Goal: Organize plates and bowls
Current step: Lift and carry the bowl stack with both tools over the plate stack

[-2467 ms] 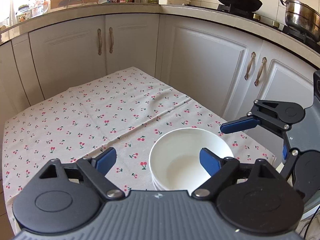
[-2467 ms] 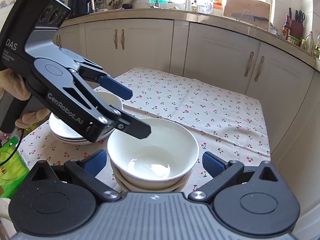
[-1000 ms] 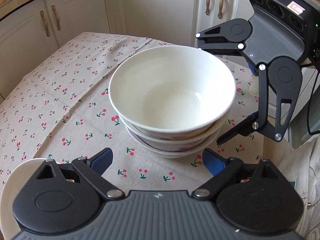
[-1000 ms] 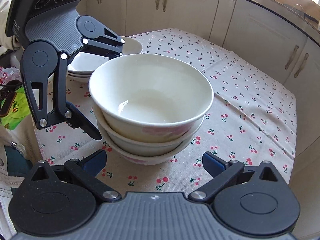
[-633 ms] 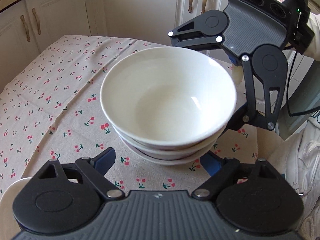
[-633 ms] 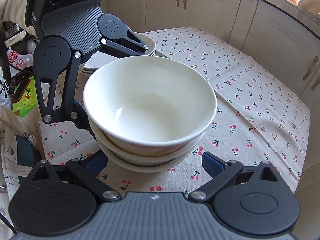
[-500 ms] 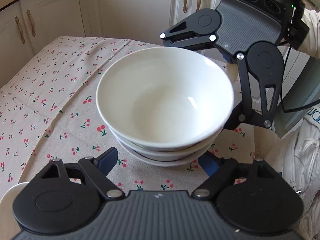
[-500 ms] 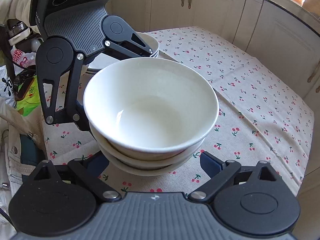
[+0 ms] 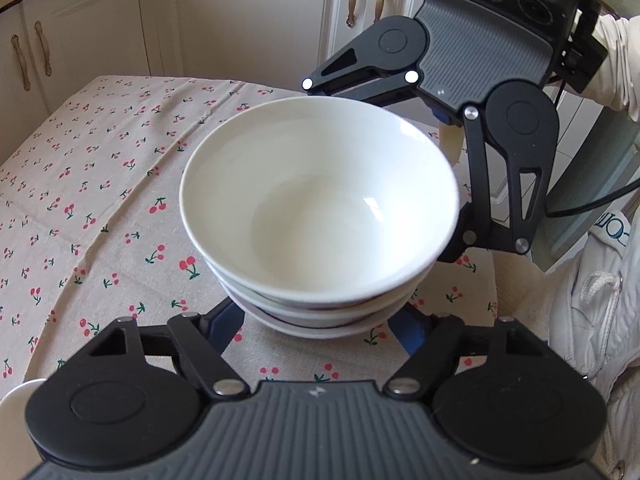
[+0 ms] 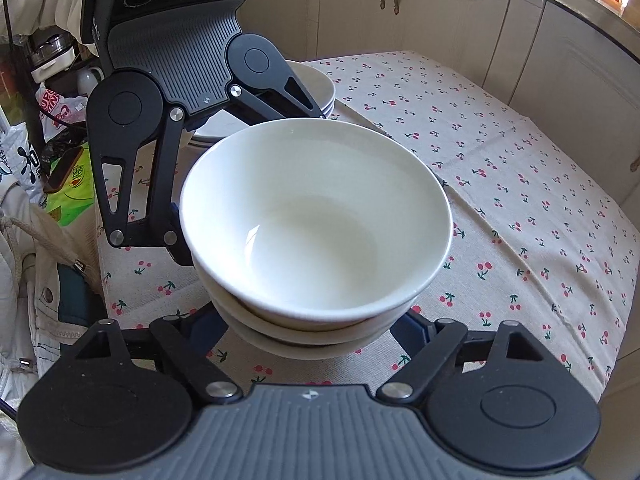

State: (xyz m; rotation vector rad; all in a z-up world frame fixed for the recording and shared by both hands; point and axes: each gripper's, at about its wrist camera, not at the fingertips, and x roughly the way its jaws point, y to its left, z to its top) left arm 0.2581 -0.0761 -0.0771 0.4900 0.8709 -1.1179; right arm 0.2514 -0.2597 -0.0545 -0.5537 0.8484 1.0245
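Three white bowls [image 9: 320,200] sit nested in one stack on the cherry-print tablecloth [image 9: 100,200]. My left gripper [image 9: 318,326] reaches around the base of the stack from one side; its jaws are closing, and its blue fingers [image 9: 226,326] tuck under the lowest rim. From the opposite side my right gripper [image 10: 308,332] straddles the same bowls [image 10: 316,220] with its jaws closing too. How closely the pads meet the bowls is hidden under the rims. Stacked white plates [image 10: 320,84] lie behind the left gripper.
White cabinet doors [image 9: 248,20] stand past the table's far edge. A person's white jacket [image 9: 592,300] is at the table's near corner. Bags and clutter [image 10: 60,128] lie off the table beside the plates. A plate rim [image 9: 20,394] shows low in the left wrist view.
Both grippers have tipped down and closed in around the bowl stack. Their fingers have drawn inward from wide apart to the stack's base. The bowls have not moved.
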